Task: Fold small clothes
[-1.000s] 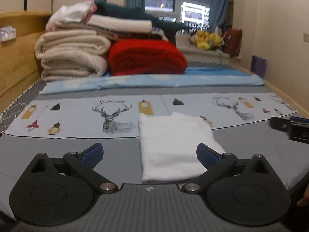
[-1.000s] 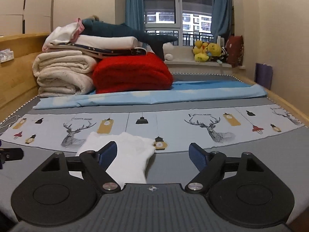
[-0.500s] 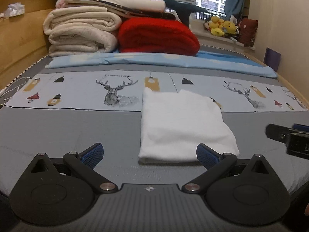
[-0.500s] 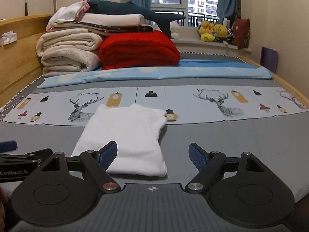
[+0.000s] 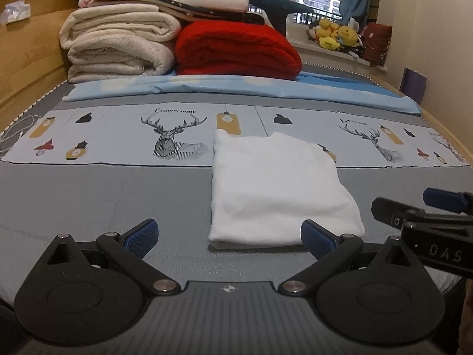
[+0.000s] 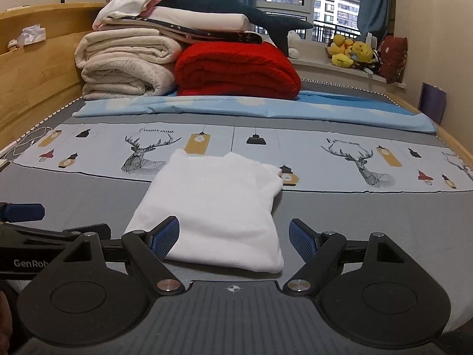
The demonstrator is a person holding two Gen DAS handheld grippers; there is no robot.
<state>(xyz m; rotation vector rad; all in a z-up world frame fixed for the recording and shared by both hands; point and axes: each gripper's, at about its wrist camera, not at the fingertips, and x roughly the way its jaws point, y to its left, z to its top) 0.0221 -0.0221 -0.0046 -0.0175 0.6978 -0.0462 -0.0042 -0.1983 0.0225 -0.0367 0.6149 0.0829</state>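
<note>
White garment (image 5: pixel 278 189) folded flat (now fuller in view) | both grippers' jaws wide, empty

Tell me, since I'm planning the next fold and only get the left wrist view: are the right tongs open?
Observer: Yes. In the right wrist view the right tongs are spread wide, with nothing between them.
Operator: Where do they sit against the cloth?
Observer: Their left pad overlaps the near edge of the white garment in the picture; the other pad lines up with bare grey sheet. I cannot tell whether they touch.
Operator: And my left tongs, seen from there?
Observer: The left tongs come in at the left edge, beside the garment, not over it.
</note>
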